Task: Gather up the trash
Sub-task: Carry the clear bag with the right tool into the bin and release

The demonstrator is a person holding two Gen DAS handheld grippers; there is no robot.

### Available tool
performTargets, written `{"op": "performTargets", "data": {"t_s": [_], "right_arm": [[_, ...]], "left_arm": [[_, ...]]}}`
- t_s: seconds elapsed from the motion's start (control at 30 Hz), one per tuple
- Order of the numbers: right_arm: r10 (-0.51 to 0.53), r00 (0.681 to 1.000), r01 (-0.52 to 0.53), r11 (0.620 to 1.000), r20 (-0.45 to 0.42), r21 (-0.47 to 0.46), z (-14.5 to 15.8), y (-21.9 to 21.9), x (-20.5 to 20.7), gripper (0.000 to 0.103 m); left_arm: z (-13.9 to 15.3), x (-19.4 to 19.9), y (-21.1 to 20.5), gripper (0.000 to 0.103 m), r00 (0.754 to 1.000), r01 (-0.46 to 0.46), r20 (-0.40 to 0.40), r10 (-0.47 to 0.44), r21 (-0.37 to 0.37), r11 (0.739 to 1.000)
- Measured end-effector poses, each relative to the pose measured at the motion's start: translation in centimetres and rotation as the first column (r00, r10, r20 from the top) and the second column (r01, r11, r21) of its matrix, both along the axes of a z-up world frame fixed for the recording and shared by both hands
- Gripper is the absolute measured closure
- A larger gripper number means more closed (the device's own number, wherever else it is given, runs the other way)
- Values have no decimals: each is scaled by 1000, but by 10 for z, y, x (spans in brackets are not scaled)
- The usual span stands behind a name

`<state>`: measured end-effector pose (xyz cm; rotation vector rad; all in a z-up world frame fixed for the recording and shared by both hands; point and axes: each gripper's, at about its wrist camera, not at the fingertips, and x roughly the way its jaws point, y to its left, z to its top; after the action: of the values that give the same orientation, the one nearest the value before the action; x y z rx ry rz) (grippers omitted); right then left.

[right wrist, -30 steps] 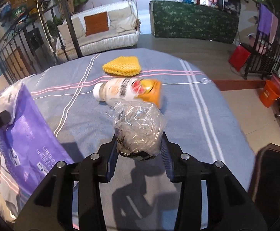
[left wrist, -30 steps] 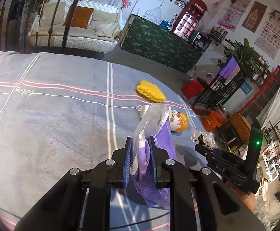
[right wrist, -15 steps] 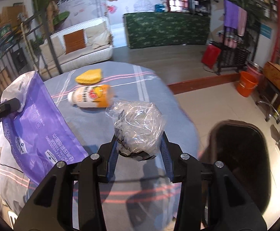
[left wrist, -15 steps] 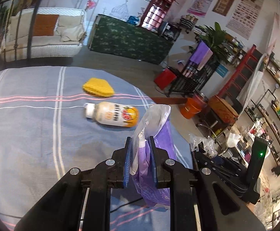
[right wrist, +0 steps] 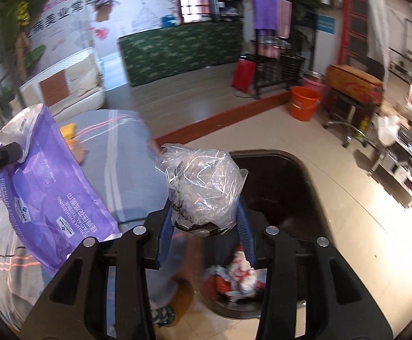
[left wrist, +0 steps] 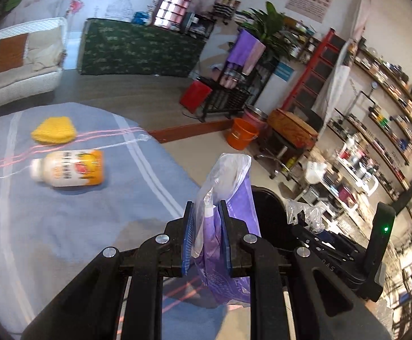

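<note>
Now the right gripper (right wrist: 204, 221) pinches a crumpled clear wrapper (right wrist: 203, 189) and hangs right above the black bin (right wrist: 291, 175), which is open just below and in front of it. Nothing is in the way of a drop. The left gripper (left wrist: 205, 232) pinches a purple bag (left wrist: 228, 218) that hangs long and straight down, just beside the bin over the bed's edge. A bottle (left wrist: 70, 167) and a yellow cloth (left wrist: 53, 130) lie on the blue blanket (left wrist: 64, 226), well apart from both grippers.

Bright, even indoor light; heavy fisheye bending with dark corners. The right wrist view is motion-smeared at far left and right; glare glints off the crumpled clear plastic wad (right wrist: 203, 187).
</note>
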<state>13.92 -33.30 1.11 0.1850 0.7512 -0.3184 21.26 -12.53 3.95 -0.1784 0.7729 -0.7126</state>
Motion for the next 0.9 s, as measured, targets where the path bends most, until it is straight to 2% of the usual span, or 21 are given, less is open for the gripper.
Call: {"op": "performTargets", "data": {"t_s": [0.17,0.37,0.67,0.9], "right_arm": [[-70,997,70,998,-18,4,-11,-30,-17,62],[-132,988,135,991,-73,26,-38,-63,-24,62],[-156,966,174,982,-207,73,-97,-93,-20,62],[-162,943,198,975,-291,99,-129,-104,-7,60]], "left_arm": [[2,-5,-37,86,998,67,12,-68,7,998],[-4,-9,-70,86,993,115,27,-117,42,992],[-16,-9,-92,85,989,146,5,-147,79,986],[-19,-10,-102,86,988,155,1,-156,100,983]]}}
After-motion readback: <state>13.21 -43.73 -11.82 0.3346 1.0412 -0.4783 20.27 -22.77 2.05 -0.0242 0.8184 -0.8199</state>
